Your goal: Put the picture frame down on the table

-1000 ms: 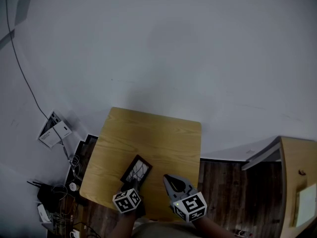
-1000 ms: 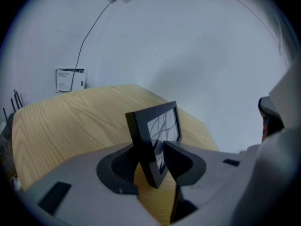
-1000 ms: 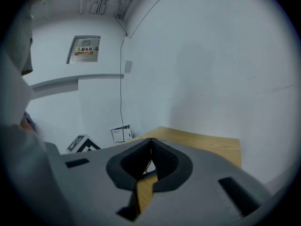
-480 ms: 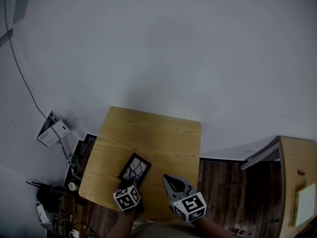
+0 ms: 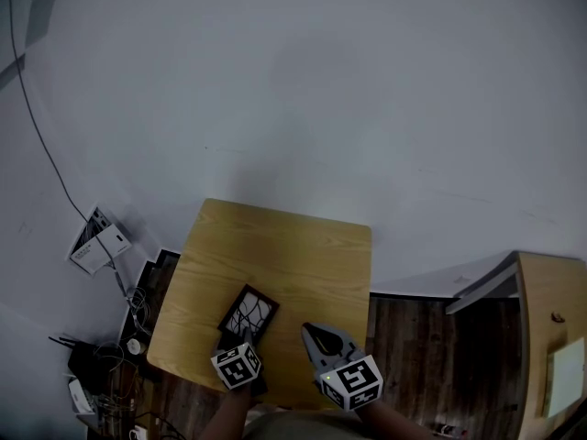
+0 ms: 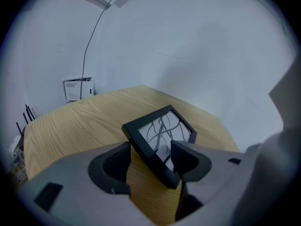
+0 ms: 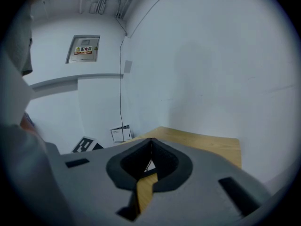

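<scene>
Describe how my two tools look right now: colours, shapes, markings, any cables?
Both match. The left tool and right tool have smooth, light grey moulded bodies, and their jaws are lined with dark curved pads. Each carries a white cube printed with black square markers, a different pattern on each face. No cable shows on either. The arms behind them are too dim to describe.

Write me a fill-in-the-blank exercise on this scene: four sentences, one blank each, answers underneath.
1. The left gripper grips the picture frame by one ____.
2. The frame's border is ____ in colour.
3. The right gripper, its jaws together, holds ____.
4. Beneath the frame lies the ____ table.

Missing words: corner; black; nothing; wooden
</scene>
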